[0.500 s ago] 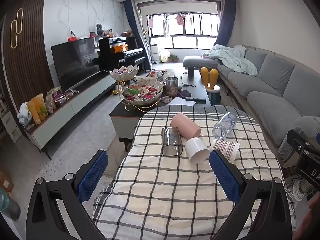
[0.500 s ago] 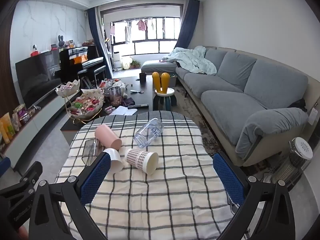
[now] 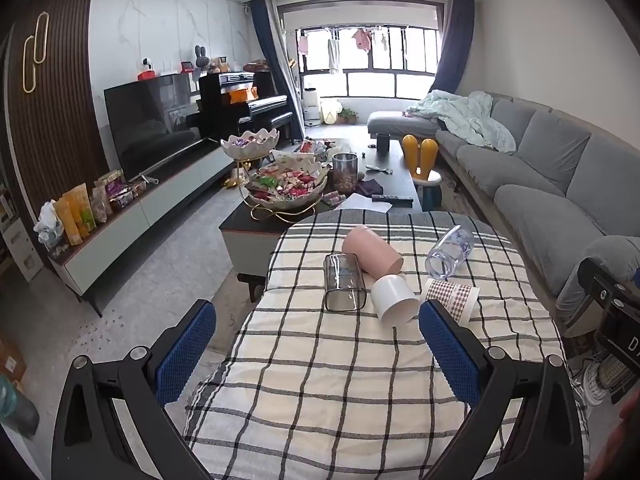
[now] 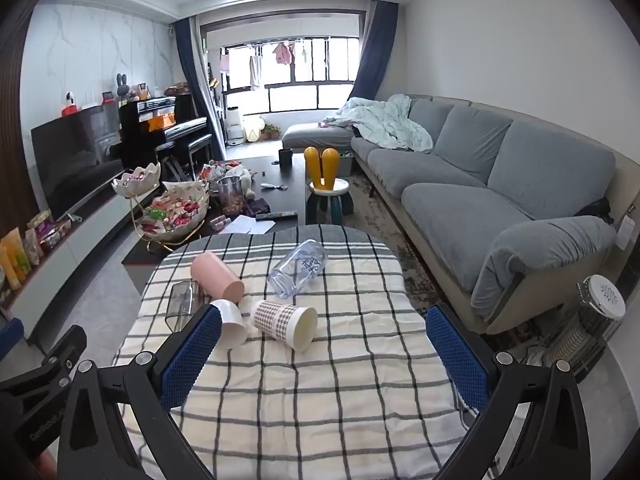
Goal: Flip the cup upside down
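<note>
A grey sectional sofa (image 4: 472, 184) runs down the right of the room, and in front of us sits the desk (image 3: 360, 380) under its black-and-white checked cloth. Five cups lie on their sides in a loose cluster at the far half of it. There's the pink cup (image 3: 371, 249), its mouth toward the white cup (image 3: 394, 299), which lies just beside it. Left of those, the clear smoky glass (image 3: 344, 287). To the right, the clear printed tumbler (image 4: 298, 268) lies apart, and nearer us the checked paper cup (image 4: 285, 322), mouth facing the camera. Left gripper (image 3: 318, 356) hovers over the near desk, jaws spread wide, holding nothing. Right gripper (image 4: 322, 358) likewise, wide apart and empty, short of the paper cup.
</note>
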The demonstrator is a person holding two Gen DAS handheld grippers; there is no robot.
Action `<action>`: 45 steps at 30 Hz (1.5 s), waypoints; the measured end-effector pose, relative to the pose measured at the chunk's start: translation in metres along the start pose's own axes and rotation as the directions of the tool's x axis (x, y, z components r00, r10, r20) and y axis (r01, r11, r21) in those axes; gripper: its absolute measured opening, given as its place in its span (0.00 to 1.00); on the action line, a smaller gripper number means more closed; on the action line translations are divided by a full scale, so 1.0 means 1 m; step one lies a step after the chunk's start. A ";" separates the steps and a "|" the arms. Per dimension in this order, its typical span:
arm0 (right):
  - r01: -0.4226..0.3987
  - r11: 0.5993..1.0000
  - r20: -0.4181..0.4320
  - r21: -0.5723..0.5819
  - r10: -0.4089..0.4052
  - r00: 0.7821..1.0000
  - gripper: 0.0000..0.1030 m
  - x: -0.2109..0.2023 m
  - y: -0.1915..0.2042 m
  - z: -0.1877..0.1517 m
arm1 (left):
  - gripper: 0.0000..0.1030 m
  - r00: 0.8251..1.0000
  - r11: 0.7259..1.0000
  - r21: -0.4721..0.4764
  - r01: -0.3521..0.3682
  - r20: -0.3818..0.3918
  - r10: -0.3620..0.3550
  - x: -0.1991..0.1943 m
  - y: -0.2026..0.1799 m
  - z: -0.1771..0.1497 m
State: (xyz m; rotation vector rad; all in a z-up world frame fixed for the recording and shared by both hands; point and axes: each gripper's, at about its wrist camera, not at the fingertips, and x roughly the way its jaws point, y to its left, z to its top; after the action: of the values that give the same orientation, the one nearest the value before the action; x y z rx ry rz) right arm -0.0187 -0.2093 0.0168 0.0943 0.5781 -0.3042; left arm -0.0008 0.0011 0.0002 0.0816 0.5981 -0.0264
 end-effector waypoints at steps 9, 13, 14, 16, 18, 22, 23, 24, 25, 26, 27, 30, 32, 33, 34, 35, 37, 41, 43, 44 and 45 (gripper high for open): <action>0.002 1.000 0.006 0.001 -0.002 1.000 1.00 -0.003 0.001 0.001 | 1.00 1.000 1.000 -0.001 0.002 -0.001 -0.002 0.000 0.001 -0.002; 0.001 1.000 0.006 0.002 -0.001 1.000 1.00 -0.002 0.001 0.001 | 1.00 1.000 1.000 -0.002 0.002 0.000 -0.002 -0.002 0.000 -0.001; 0.002 1.000 0.007 0.001 -0.002 1.000 1.00 -0.003 0.001 0.001 | 1.00 1.000 1.000 -0.002 0.003 -0.001 -0.003 -0.002 0.000 -0.001; 0.002 1.000 0.007 0.001 -0.002 1.000 1.00 -0.003 0.001 0.001 | 1.00 1.000 1.000 -0.002 0.001 0.000 -0.001 -0.002 0.000 -0.001; 0.003 1.000 0.008 0.001 -0.003 1.000 1.00 -0.003 0.001 0.001 | 1.00 1.000 1.000 -0.002 0.002 0.000 -0.002 -0.003 0.000 -0.001; 0.002 1.000 0.008 0.001 -0.002 1.000 1.00 -0.003 0.001 0.001 | 1.00 1.000 1.000 -0.004 0.004 0.000 -0.004 -0.002 0.001 -0.001; 0.002 1.000 0.008 0.001 -0.002 1.000 1.00 -0.003 0.001 0.001 | 1.00 1.000 1.000 -0.004 0.003 0.000 -0.003 -0.002 0.000 -0.001; 0.002 1.000 0.008 0.000 -0.002 1.000 1.00 -0.003 0.001 0.001 | 1.00 1.000 1.000 -0.004 0.002 0.000 -0.002 -0.002 0.000 -0.001; 0.002 1.000 0.008 0.001 -0.002 1.000 1.00 -0.003 0.001 0.001 | 1.00 1.000 1.000 -0.004 0.001 0.000 -0.001 -0.002 0.000 -0.001; 0.002 1.000 0.008 0.001 -0.002 1.000 1.00 -0.003 0.001 0.001 | 1.00 1.000 1.000 -0.003 0.000 0.000 0.000 -0.003 0.001 -0.001; 0.002 1.000 0.007 0.001 -0.002 1.000 1.00 -0.003 0.001 0.001 | 1.00 1.000 1.000 -0.004 0.001 0.000 -0.001 -0.003 0.001 -0.001; 0.003 1.000 0.009 0.000 -0.003 1.000 1.00 -0.003 0.001 0.001 | 1.00 1.000 1.000 -0.003 0.003 0.000 -0.003 -0.004 0.001 -0.001; 0.002 1.000 0.007 0.001 -0.002 1.000 1.00 -0.002 0.001 0.001 | 1.00 1.000 1.000 -0.004 0.002 0.001 -0.002 -0.003 0.001 -0.001; 0.002 1.000 0.007 0.001 -0.002 1.000 1.00 -0.002 0.001 0.001 | 1.00 1.000 1.000 -0.004 0.002 0.001 -0.002 -0.003 0.001 -0.001; 0.002 1.000 0.008 0.002 -0.002 1.000 1.00 -0.003 0.001 0.001 | 1.00 1.000 1.000 -0.004 0.002 0.001 -0.002 -0.003 0.001 -0.001; 0.002 1.000 0.008 0.002 -0.002 1.000 1.00 -0.003 0.001 0.001 | 1.00 1.000 1.000 -0.004 0.003 0.000 -0.003 -0.003 0.001 -0.001; 0.003 1.000 0.007 0.000 -0.003 1.000 1.00 -0.002 0.001 0.001 | 1.00 1.000 1.000 -0.004 0.001 0.001 -0.001 -0.003 0.001 -0.001; 0.002 1.000 0.008 0.001 -0.002 1.000 1.00 -0.002 0.000 0.001 | 1.00 1.000 1.000 -0.005 0.002 0.001 -0.002 -0.003 0.001 -0.001; 0.002 1.000 0.009 0.001 -0.002 1.000 1.00 -0.002 0.000 0.001 | 1.00 1.000 1.000 -0.005 0.002 0.001 -0.002 -0.003 0.001 -0.001; 0.002 1.000 0.008 0.001 -0.002 1.000 1.00 -0.002 0.000 0.001 | 1.00 1.000 1.000 -0.006 0.002 0.000 -0.002 -0.003 0.001 -0.001; 0.002 1.000 0.008 0.001 -0.002 1.000 1.00 -0.002 0.000 0.001 | 1.00 1.000 1.000 -0.005 0.003 0.000 -0.003 -0.003 0.001 -0.001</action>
State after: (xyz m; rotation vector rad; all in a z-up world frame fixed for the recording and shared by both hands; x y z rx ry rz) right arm -0.0199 -0.2088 0.0185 0.0939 0.5705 -0.3066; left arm -0.0039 0.0021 0.0008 0.0755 0.5978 -0.0275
